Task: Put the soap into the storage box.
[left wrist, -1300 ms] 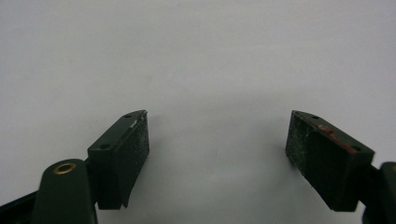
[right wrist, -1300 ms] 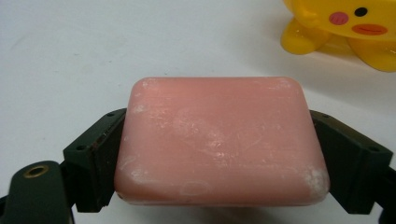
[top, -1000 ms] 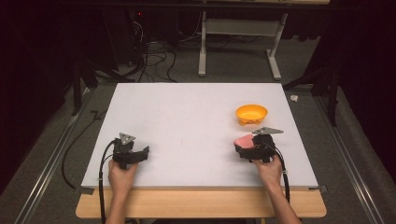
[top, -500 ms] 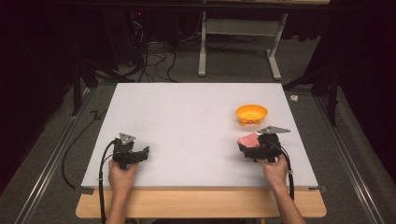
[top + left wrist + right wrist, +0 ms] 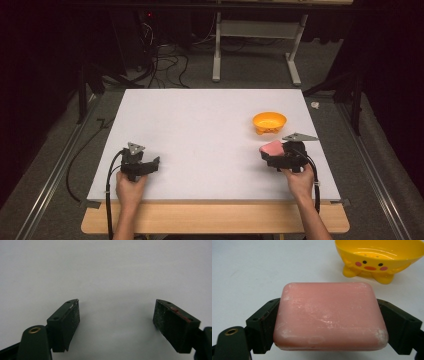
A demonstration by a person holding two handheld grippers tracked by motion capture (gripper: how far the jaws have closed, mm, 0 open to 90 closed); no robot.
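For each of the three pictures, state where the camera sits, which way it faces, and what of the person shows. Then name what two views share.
High view: above the person's side, facing forward and down on the table; forearms, hands, both claws show.
Left gripper view: on the left claw, facing bare table; open jaws.
Right gripper view: on the right claw, facing the bowl; jaws clamp the soap.
Shared: high and right gripper views both show soap and bowl.

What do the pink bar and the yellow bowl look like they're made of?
The pink bar looks like soap: matte, waxy, with whitish scuffs and rounded edges. The yellow bowl looks like moulded plastic: glossy highlights, a printed chick face, small feet and drain holes, probably a soap dish.
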